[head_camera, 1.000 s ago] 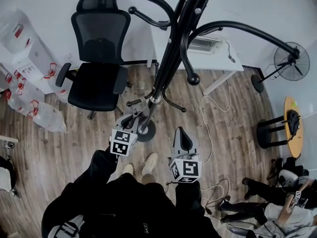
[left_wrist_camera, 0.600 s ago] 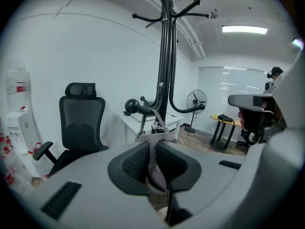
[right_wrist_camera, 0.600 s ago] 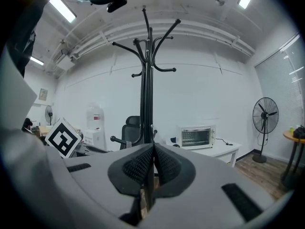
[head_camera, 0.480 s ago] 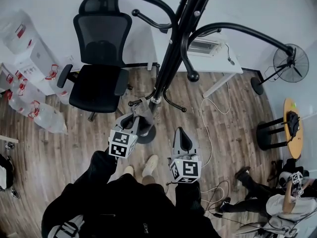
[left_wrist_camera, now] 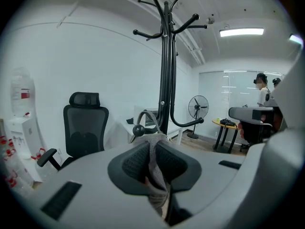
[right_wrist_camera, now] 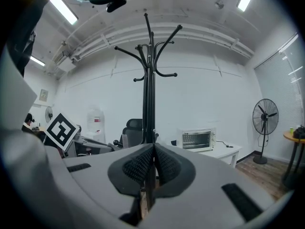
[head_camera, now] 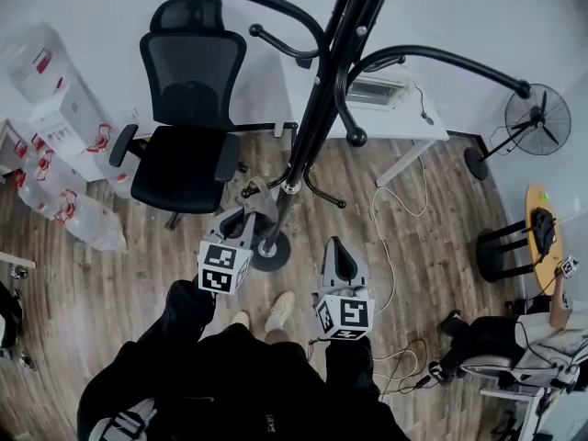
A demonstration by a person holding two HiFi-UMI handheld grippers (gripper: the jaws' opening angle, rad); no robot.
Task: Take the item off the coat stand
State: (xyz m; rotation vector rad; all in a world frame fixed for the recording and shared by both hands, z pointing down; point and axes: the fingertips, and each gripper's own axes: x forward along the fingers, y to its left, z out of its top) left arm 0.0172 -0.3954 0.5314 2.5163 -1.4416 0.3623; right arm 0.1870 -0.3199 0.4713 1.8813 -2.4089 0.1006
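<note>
Left gripper jaws clamped on grey cloth. Cloth's loop appears to sit at low hook of coat stand, so grip made, lift-off judged still to do. Right gripper jaws closed, empty. Chair left, bench and fan right. Stand's lower arms crowd pull path.

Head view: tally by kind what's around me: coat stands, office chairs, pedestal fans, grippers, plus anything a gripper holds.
Coat stand: 1
Office chair: 1
Pedestal fan: 1
Grippers: 2 (left gripper, right gripper)
Grey cloth clamped in the left gripper: 1
Total: 6
</note>
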